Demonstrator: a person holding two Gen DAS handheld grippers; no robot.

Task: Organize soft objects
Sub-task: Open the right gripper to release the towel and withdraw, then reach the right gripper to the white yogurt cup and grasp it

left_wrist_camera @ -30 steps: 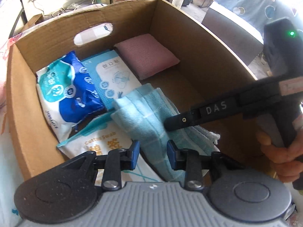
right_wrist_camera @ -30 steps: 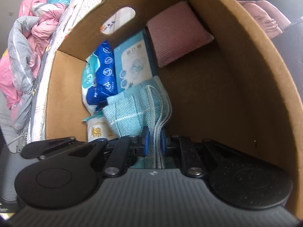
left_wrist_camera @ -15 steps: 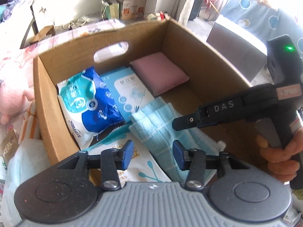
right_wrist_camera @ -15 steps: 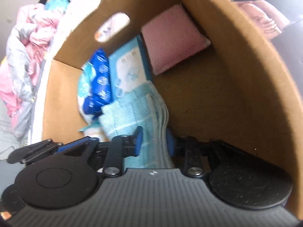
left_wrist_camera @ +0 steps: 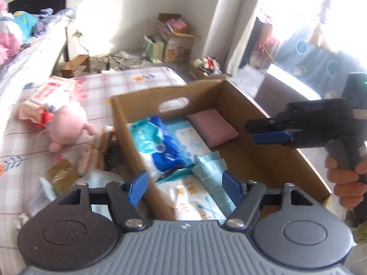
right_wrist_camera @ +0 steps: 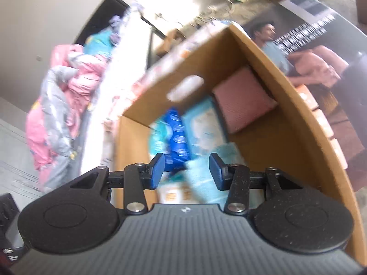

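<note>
While both claws, left claw [left_wrist_camera: 183, 186] and right claw [right_wrist_camera: 187, 171], hang empty with jaws opening, blue towel [left_wrist_camera: 212, 169] lies in the cardboard box [left_wrist_camera: 257, 160]; pink plush [left_wrist_camera: 66, 126] awaits on the bed [left_wrist_camera: 128, 84].

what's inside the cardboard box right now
In the cardboard box: a pink cushion, a blue wipes pack, a light-blue packet, a folded teal towel, a cotton-swab pack. Anything underneath is covered.

Checked bedsheet [left_wrist_camera: 128, 84] under cardboard box [left_wrist_camera: 231, 105], pink plush toy [left_wrist_camera: 66, 126], striped orange cloth [left_wrist_camera: 96, 151], red-and-white packet [left_wrist_camera: 45, 98].
</note>
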